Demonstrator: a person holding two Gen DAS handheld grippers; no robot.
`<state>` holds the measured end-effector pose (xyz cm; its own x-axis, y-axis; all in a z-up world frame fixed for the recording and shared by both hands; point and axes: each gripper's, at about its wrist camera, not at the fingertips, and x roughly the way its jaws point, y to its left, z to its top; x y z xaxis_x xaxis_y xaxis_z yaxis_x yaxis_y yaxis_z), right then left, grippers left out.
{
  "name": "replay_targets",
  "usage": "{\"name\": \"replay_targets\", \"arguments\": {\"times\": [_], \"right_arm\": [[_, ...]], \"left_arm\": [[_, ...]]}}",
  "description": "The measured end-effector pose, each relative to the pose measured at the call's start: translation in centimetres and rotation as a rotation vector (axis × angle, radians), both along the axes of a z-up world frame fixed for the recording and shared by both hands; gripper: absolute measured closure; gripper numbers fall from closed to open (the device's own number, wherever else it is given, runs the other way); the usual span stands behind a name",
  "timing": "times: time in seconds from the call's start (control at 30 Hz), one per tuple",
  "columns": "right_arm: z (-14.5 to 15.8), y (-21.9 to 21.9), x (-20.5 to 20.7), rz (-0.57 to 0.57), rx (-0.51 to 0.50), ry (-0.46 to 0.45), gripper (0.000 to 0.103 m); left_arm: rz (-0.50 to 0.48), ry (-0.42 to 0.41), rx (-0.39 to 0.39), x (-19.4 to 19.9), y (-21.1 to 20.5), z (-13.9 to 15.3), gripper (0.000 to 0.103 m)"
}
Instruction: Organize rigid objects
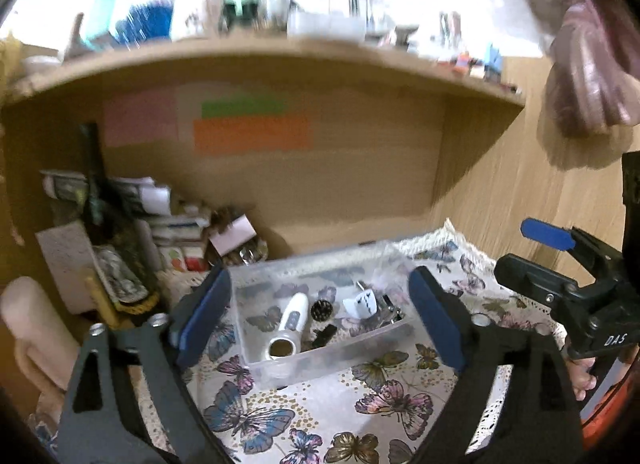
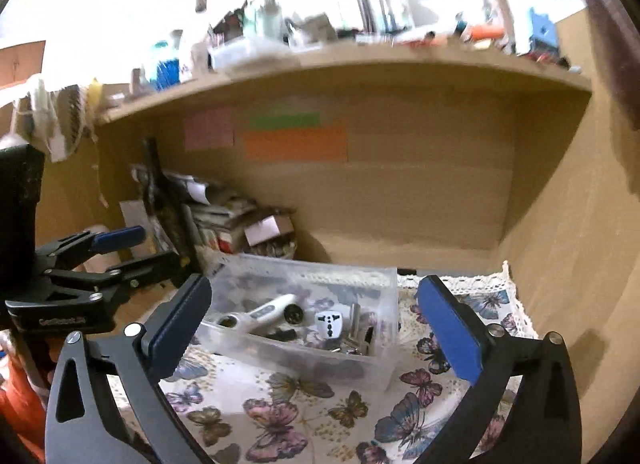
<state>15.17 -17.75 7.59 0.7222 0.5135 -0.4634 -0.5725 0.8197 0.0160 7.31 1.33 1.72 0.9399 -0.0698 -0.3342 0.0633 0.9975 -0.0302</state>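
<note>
A clear plastic box [image 1: 316,360] [image 2: 304,360] stands on a butterfly-print cloth [image 1: 320,416] [image 2: 288,416] inside a wooden cubby. In it lie a white handheld device [image 1: 292,322] [image 2: 264,312], a white travel plug adapter [image 1: 362,304] [image 2: 330,324], a round black piece [image 1: 320,309] and several small metal parts [image 2: 356,338]. My left gripper [image 1: 320,320] is open and empty, its blue pads either side of the box. My right gripper [image 2: 316,328] is open and empty, just before the box; it also shows in the left wrist view [image 1: 560,264].
A stack of papers, packets and small boxes [image 1: 132,248] [image 2: 224,220] fills the cubby's back left. A shelf [image 1: 280,56] [image 2: 340,64] crowded with bottles runs overhead. Coloured sticky notes [image 1: 248,132] are on the back wall. Wooden side wall [image 2: 560,264] stands right.
</note>
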Motion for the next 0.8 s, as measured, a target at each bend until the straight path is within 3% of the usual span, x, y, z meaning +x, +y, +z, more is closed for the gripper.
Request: {"name": "replay_targets", "arguments": {"times": [0.07,0.23,0.8], "right_arm": [[0.3,-0.3,-1.0,-0.010,0.013,-0.014,0.000],[1.0,-1.1,-2.7,-0.038,0.038,-0.057,0.000],[1.1,-2.0,-4.4,-0.062,0.057,-0.063,0.000]], "left_arm": [[0.019,-0.039,0.009,-1.4,-0.1,0.5,0.002],[0.024,-0.078,0.003,-3.8,-0.3,1.0,0.001],[0.011,-0.096,-0.005,-5.7,-0.6,0.9,0.000]]}}
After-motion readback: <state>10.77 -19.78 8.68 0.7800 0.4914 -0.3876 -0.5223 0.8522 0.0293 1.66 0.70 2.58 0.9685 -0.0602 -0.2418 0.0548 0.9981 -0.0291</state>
